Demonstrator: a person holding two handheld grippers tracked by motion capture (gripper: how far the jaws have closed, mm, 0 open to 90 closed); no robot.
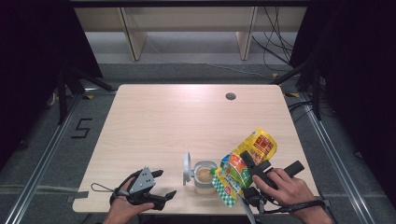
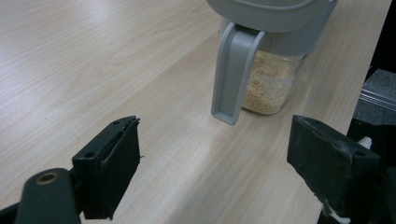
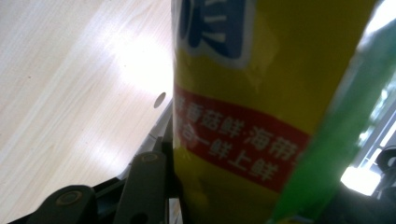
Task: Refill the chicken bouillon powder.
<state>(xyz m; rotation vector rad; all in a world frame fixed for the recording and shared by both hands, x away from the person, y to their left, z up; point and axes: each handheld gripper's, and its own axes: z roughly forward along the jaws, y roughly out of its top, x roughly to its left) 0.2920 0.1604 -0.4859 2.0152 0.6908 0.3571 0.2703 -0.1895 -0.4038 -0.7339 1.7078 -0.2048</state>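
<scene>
Nearest the person, the right gripper (image 1: 246, 173) has its black jaws closed part way on a yellow, green and orange foil pouch (image 1: 246, 161), which it holds clear of the pale wooden table (image 1: 154, 121). In the right gripper view the glossy yellow face of the pouch with its red text band sits hard against the one jaw in view; the other is hidden, so the clamp on that side is probably firm but cannot be made out. The pouch's long axis runs on a slant: its green-checked lower end points down and towards the person, just left of the gripper, and its yellow top points up and away to the right.

The left gripper (image 1: 163, 183) rests low at the table's near edge, its jaws spread wide with nothing between them.

Just ahead of those open jaws, and right beside the pouch's lower end, stands a clear plastic container with a grey flip lid (image 2: 266, 70), the lid open and tan granules inside.
</scene>
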